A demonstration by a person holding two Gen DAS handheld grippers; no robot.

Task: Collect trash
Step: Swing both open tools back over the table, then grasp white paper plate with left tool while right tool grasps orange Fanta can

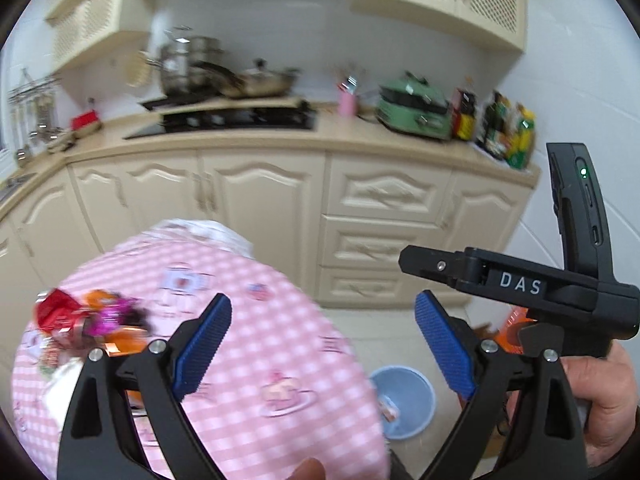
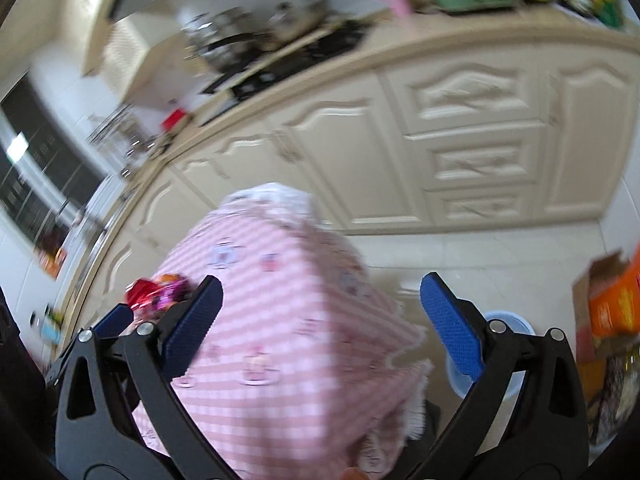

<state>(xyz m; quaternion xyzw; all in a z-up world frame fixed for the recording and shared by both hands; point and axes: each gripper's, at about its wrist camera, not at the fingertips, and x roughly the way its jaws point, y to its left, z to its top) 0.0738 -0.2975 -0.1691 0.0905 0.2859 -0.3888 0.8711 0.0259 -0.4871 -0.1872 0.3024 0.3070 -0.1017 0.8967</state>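
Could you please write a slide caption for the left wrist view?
Open left gripper over pink tablecloth, wrappers at left, blue bin on the floor.

Wrappers blurred; bin partly hidden.

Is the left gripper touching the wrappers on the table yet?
Apart. In the left wrist view the open left gripper holds nothing, and the wrappers lie on the pink tablecloth, left of its fingers.
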